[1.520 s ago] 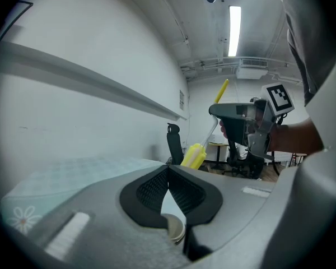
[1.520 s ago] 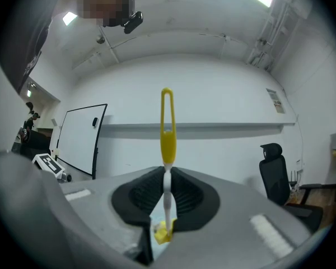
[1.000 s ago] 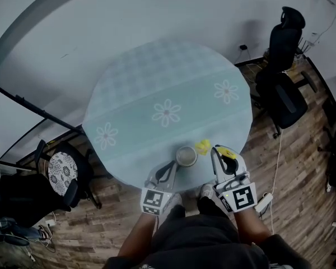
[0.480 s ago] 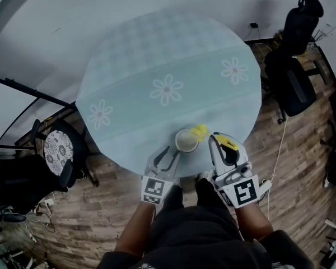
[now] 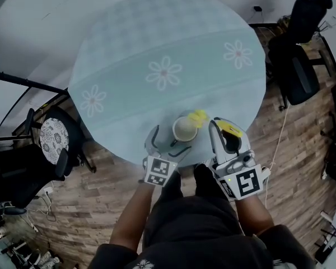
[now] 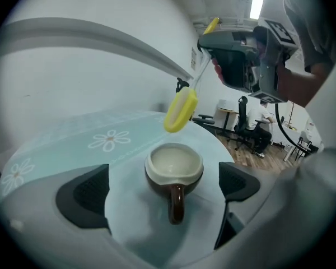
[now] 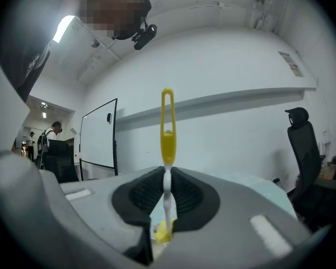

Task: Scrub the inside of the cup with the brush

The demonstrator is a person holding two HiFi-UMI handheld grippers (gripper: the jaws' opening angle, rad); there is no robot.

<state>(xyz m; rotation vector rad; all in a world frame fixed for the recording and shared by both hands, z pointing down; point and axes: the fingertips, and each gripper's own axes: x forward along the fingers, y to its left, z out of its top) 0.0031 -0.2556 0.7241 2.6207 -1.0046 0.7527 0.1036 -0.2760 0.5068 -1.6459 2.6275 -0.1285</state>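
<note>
A brown cup [image 5: 185,129] with a cream inside stands upright near the front edge of the round teal table [image 5: 112,55]. In the left gripper view the cup [image 6: 174,162] points its handle [image 6: 176,203] at me. My left gripper [image 5: 169,143] [image 6: 162,186] is opening, its pads wide on either side of the handle and clear of it. My right gripper [image 5: 221,130] [image 7: 167,192] is shut on the thin handle of the yellow brush [image 7: 167,129]. The brush head [image 5: 198,116] [image 6: 181,110] hangs just above the cup's far right rim, outside it.
The cup sits close to the table's near edge, with wooden floor [image 5: 101,206] below. Black office chairs [image 5: 299,66] stand at the right, and a chair with a patterned seat [image 5: 52,140] at the left. A whiteboard [image 7: 98,133] stands by the wall.
My left gripper's jaws have spread wide and let go of the cup's handle. The cup still stands in place, and the brush head stays by its rim.
</note>
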